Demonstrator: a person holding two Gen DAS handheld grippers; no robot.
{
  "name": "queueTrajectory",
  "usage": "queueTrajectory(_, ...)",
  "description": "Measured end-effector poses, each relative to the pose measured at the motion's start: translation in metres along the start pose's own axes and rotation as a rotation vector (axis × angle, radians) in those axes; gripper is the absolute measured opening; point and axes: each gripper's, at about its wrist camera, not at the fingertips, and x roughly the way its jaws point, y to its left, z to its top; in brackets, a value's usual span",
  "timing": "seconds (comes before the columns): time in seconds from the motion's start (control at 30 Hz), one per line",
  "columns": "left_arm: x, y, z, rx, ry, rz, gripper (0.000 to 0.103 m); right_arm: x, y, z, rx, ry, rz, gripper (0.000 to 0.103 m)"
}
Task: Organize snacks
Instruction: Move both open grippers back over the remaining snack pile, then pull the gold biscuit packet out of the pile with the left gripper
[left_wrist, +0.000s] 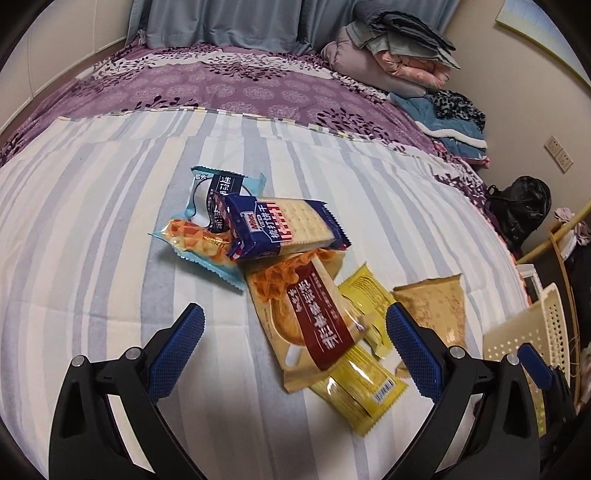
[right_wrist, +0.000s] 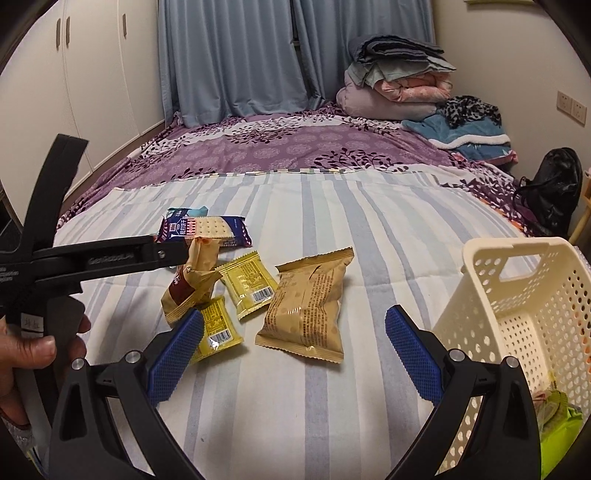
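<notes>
Lying on the striped bed (right_wrist: 332, 406), the snacks sit ahead of both claws. Cream basket (right_wrist: 517, 295) stands right of the right claw (right_wrist: 293, 354) (wide open, empty). Tan packet (right_wrist: 306, 310) lies between its fingers. Left claw (left_wrist: 295, 343), spread wide, gripping nothing, straddles the brown-banded pastry packet (left_wrist: 310, 321); yellow packets (right_wrist: 251, 284) just beside.

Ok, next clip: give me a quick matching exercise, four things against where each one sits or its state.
Things:
1. cracker pack
2. tan pouch
3. cream basket
4. left claw

Places or states:
A. at the bed's right edge
B. open over the red-banded packet
C. lying alone, label side down
D. on top of the far pile

Pairs: 1-D, 2-C, 3-A, 4-B
</notes>
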Motion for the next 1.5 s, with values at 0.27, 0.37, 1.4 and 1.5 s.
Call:
queueTrajectory(0.27,0.029,0.009,0.003,-0.024,0.036,0.03,0.1,0.013,-0.002,0.001,0.009,0.016,0.006,0.098)
queueTrajectory(0.37,0.031,0.011,0.002,-0.032,0.037,0.018,0.1,0.016,-0.003,0.0,0.017,0.023,0.008,0.098)
queueTrajectory(1.4,-0.005,0.018,-0.013,0.135,-0.024,-0.013,0.038,0.066,0.007,0.001,-0.01,0.134,-0.051,0.098)
queueTrajectory(1.5,-0.011,0.033,-0.01,0.12,-0.038,0.016,0.038,0.067,0.008,0.002,-0.007,0.135,-0.05,0.098)
